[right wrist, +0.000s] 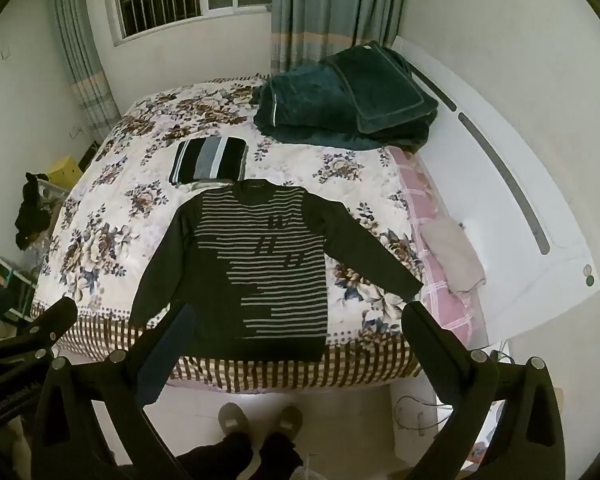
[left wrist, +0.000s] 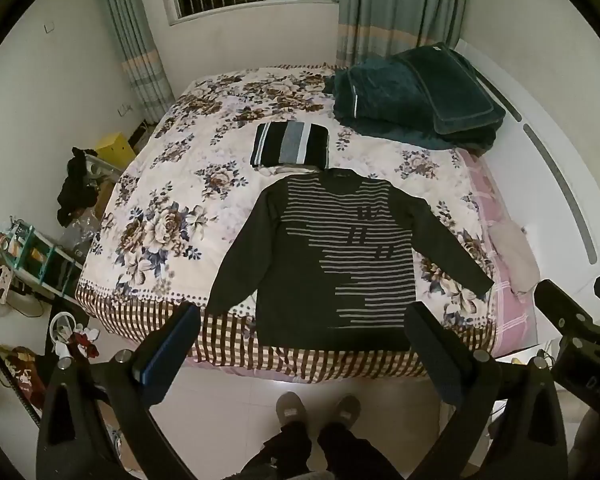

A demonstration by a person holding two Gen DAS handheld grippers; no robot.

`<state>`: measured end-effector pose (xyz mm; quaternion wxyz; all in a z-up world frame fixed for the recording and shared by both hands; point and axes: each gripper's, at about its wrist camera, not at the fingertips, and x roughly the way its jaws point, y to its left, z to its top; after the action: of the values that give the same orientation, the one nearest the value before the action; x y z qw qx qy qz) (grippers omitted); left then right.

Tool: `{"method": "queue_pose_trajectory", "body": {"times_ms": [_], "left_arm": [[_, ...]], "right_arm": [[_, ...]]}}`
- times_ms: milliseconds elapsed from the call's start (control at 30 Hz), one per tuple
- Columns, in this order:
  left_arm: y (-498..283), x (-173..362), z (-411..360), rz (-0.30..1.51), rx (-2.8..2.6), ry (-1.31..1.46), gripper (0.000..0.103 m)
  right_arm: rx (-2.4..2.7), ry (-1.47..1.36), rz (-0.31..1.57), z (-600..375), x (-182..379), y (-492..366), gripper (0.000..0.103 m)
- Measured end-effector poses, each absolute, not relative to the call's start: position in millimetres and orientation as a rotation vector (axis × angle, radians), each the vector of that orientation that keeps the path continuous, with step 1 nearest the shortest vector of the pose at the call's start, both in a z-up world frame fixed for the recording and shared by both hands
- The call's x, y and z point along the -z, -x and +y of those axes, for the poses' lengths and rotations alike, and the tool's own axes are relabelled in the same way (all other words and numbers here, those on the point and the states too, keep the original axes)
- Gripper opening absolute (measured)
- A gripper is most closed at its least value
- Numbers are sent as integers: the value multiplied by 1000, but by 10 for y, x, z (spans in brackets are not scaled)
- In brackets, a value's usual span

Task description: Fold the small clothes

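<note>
A dark sweater with grey stripes [left wrist: 340, 256] lies flat on the bed, sleeves spread, hem at the near edge; it also shows in the right wrist view [right wrist: 256, 272]. A folded black, grey and white striped garment [left wrist: 290, 145] lies behind its collar, also in the right wrist view [right wrist: 210, 159]. My left gripper [left wrist: 304, 320] is open and empty, held high above the near bed edge. My right gripper [right wrist: 296, 320] is open and empty at the same height, to the right of the left one.
The bed has a floral quilt [left wrist: 172, 208] with a checked edge. A dark green blanket pile [left wrist: 416, 96] lies at the far right. A beige cloth [left wrist: 514, 256] lies at the bed's right side. Clutter and shelves [left wrist: 32, 256] stand left. The person's feet [left wrist: 316, 408] are on the floor.
</note>
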<state>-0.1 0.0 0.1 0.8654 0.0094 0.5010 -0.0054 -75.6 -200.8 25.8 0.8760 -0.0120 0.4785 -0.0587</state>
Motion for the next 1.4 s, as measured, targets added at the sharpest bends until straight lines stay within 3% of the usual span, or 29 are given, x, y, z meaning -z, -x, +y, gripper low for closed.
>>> {"method": "queue_pose_trajectory", "body": {"times_ms": [1400], "left_arm": [[-124, -303, -123, 1013, 9, -20, 103]], "right_arm": [[123, 38, 978, -2082, -445, 791, 103]]}}
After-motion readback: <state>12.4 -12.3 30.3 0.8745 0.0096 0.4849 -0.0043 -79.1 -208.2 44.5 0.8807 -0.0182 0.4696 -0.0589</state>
